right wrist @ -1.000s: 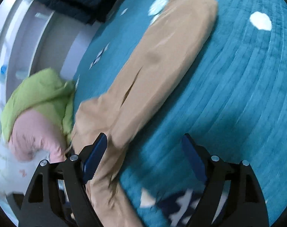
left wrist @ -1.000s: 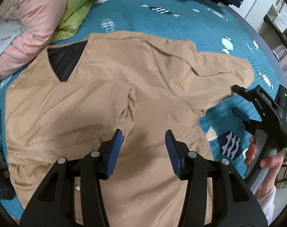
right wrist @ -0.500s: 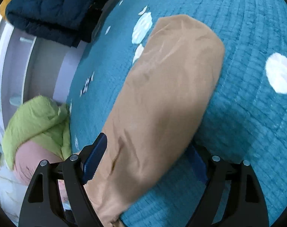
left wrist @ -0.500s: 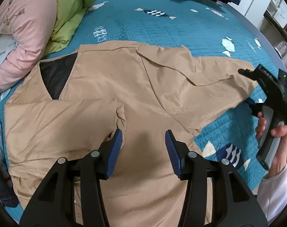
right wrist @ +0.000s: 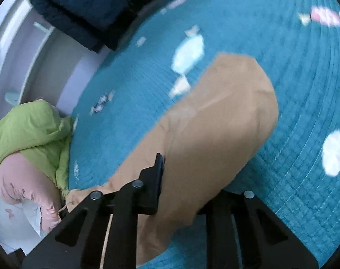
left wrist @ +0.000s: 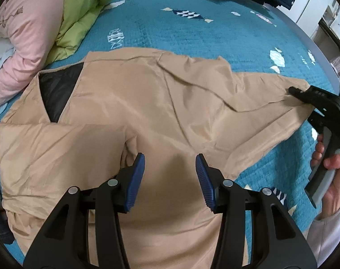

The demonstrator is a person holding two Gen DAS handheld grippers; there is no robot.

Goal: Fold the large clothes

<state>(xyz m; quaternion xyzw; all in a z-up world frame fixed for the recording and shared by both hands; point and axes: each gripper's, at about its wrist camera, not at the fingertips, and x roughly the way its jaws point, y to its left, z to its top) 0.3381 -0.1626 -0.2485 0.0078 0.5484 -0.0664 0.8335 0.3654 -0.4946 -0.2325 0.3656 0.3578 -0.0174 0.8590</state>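
A tan jacket (left wrist: 147, 116) is spread across a teal bedspread (left wrist: 214, 35), filling the middle of the left wrist frame.

Only the left wrist view shows the whole garment, with pink and green bedding (left wrist: 35, 27) at upper left and its black lining (left wrist: 55, 94) exposed at left. The left gripper (left wrist: 170, 172) is seen at bottom centre, hovering over the jacket's body, jaws apart and empty. At the right edge, the right gripper (left wrist: 304, 98) is held by a hand (left wrist: 333, 172) at the sleeve end. Only the right wrist view shows the sleeve (right wrist: 214, 139) pinched between that gripper's fingers.
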